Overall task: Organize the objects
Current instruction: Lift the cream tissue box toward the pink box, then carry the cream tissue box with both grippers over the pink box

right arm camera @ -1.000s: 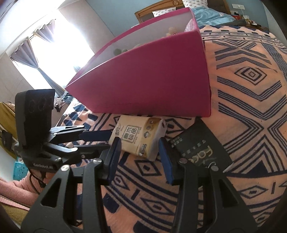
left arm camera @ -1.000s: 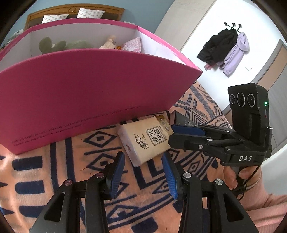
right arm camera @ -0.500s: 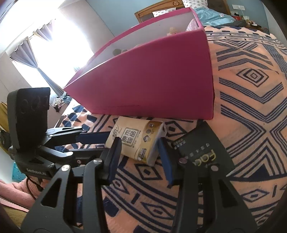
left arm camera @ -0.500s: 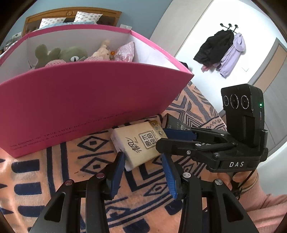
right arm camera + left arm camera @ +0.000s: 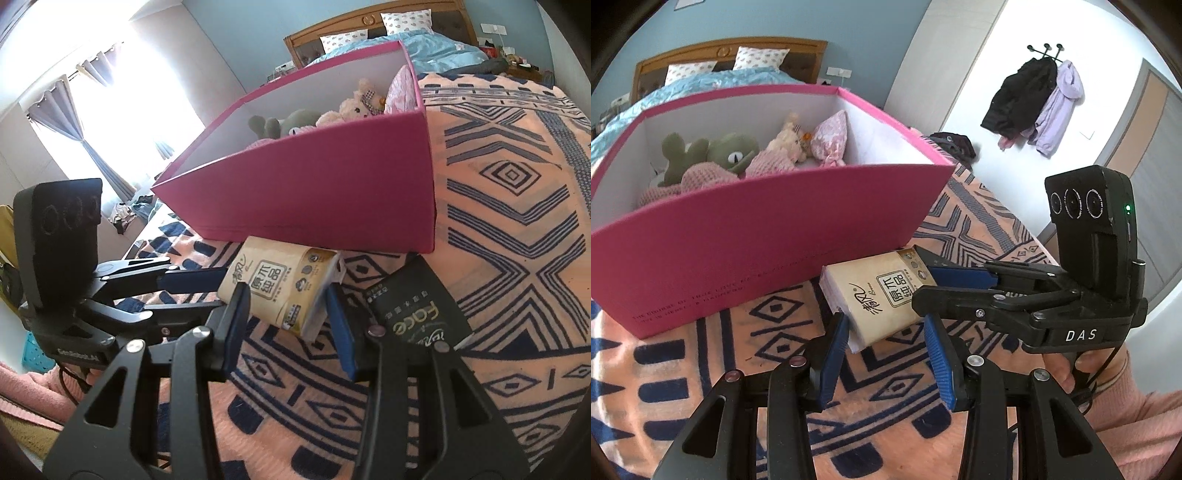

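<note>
Currently both grippers, left (image 5: pixel 884 350) and right (image 5: pixel 288 317), straddle the tissue pack (image 5: pixel 875 295) with jaws apart; uneven closing risks twisting it loose.

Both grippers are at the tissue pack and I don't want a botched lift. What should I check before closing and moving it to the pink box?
1. Left gripper open around the pack's corner: ok.
2. Right gripper open, straddling the tissue pack: ok.
3. Pads touching the pack: cannot tell.
4. Pink box open-topped: ok.
5. Free space among the plush toys: cannot tell.
6. Black pack apart from the tissue pack: ok.
</note>
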Demonstrator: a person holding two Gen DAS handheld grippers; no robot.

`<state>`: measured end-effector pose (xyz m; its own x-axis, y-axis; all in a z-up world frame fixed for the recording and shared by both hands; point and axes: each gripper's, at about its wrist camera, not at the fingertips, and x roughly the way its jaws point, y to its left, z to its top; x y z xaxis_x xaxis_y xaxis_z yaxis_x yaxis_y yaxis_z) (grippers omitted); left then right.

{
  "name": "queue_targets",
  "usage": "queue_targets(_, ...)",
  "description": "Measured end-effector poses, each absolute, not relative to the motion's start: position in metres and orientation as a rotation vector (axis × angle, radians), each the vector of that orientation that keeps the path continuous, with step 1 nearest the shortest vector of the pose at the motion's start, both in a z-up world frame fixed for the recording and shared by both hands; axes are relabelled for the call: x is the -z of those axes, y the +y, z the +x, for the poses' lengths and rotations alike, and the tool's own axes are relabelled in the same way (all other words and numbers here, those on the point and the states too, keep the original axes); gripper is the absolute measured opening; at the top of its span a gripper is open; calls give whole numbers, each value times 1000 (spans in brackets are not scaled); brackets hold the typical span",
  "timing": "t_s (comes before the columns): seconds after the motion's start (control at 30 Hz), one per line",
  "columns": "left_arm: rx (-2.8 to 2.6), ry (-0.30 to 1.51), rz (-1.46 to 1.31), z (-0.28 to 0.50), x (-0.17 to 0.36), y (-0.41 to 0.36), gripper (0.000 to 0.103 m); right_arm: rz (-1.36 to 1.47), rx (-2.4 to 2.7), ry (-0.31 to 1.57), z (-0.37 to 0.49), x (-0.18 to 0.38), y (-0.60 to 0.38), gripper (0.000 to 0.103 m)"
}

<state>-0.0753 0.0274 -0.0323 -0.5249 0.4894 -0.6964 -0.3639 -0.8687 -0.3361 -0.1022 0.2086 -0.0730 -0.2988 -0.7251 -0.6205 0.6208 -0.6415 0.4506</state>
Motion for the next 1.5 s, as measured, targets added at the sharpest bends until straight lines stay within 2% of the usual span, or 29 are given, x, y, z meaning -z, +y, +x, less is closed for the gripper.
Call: queue_targets(1.5, -2455, -67, -885, -69, -46, 46, 45, 826, 2113, -89, -96, -3, 223, 46)
